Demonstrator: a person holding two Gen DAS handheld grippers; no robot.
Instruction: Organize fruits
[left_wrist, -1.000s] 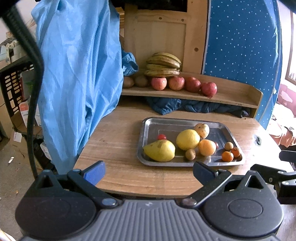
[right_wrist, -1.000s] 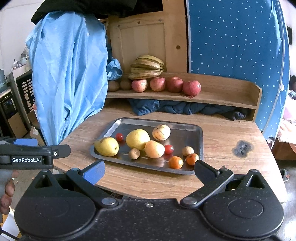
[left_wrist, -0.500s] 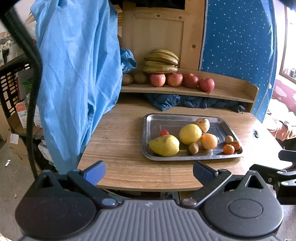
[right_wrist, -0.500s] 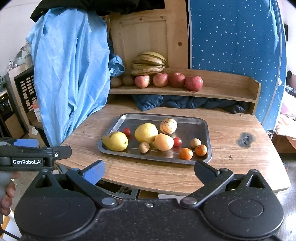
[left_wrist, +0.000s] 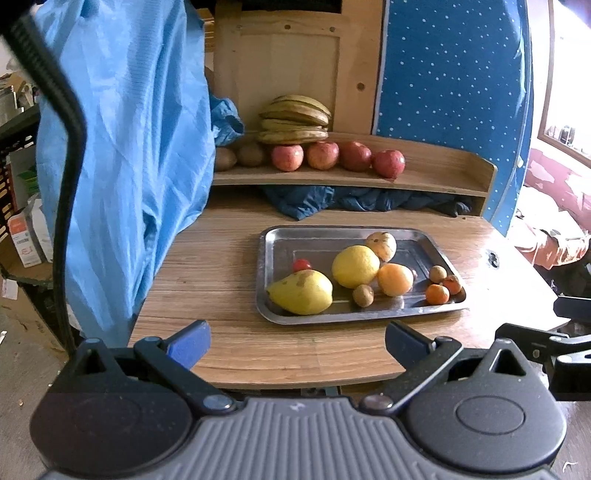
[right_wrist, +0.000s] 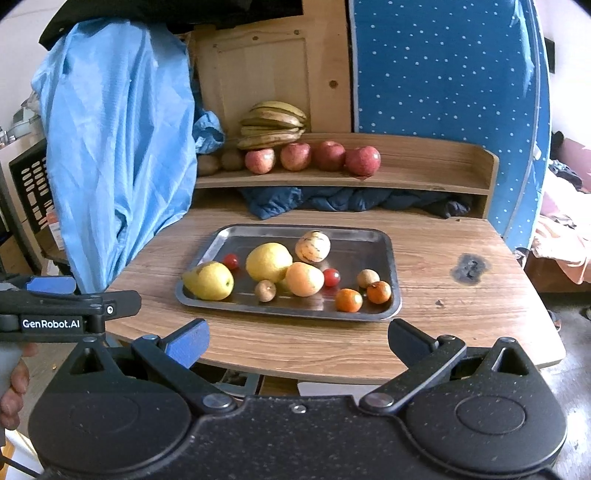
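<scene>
A steel tray (left_wrist: 280, 236) (right_wrist: 369, 236) lies on the wooden table and holds a yellow pear (left_wrist: 301, 291) (right_wrist: 208, 280), a lemon (left_wrist: 354, 266) (right_wrist: 269, 262), an orange fruit (left_wrist: 395, 279) (right_wrist: 304, 279), a striped melon (left_wrist: 381, 246) (right_wrist: 312, 246), cherry tomatoes (right_wrist: 331, 277), small brown fruits and two tangerines (right_wrist: 348, 300). On the back shelf sit bananas (left_wrist: 293, 120) (right_wrist: 271, 123), several red apples (left_wrist: 321, 155) (right_wrist: 295, 156) and kiwis (left_wrist: 225, 158). My left gripper (left_wrist: 297, 338) and right gripper (right_wrist: 298, 338) hover open and empty before the table's near edge.
A light blue cloth (left_wrist: 122, 147) (right_wrist: 118, 147) hangs at the table's left. Dark blue fabric (right_wrist: 351, 201) is bunched under the shelf. A dark burn mark (right_wrist: 469, 266) sits on the table right of the tray. The left gripper's body (right_wrist: 55, 314) shows at the right view's left edge.
Both grippers have drawn back and risen slightly, so the tray and table sit farther off in both views. Both stay open; no fruit has moved.
</scene>
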